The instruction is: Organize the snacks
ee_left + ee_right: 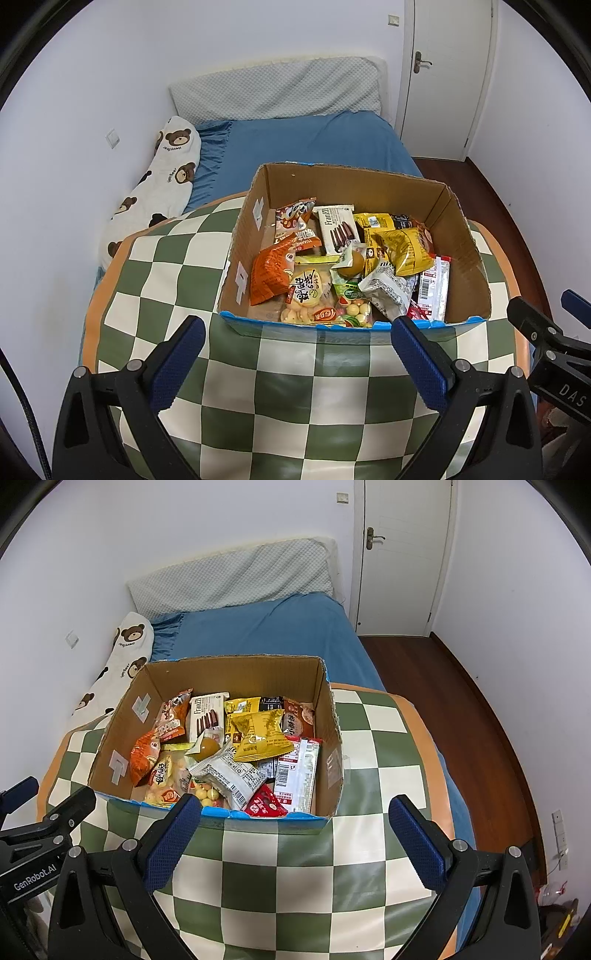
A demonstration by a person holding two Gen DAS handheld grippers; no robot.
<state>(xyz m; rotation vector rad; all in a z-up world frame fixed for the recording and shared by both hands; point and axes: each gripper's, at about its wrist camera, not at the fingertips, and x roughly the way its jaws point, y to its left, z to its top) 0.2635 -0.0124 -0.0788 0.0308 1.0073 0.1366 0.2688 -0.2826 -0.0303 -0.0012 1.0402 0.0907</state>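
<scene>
An open cardboard box (pixel 466 266) (pixel 330 738) full of snack packets stands on a green-and-cream checked mat (pixel 280 387) (pixel 280 878). Inside lie an orange packet (pixel 267 277) (pixel 144 757), a yellow packet (pixel 406 251) (pixel 258 733), a white biscuit pack (pixel 338 230) (pixel 207 714), a silver packet (pixel 388 291) (pixel 229 775) and others. My left gripper (pixel 297 334) is open, empty, hovering just in front of the box's near edge. My right gripper (pixel 295 812) is open and empty too, at the box's near right corner. Each gripper shows at the other view's edge.
The mat lies on a bed with a blue sheet (pixel 295 144) (pixel 258 631). A bear-print pillow (pixel 162 184) (pixel 125 646) lies along the left wall and a padded headboard (pixel 280 88) stands behind. A white door (pixel 447 74) and dark wooden floor (pixel 461 716) are at the right.
</scene>
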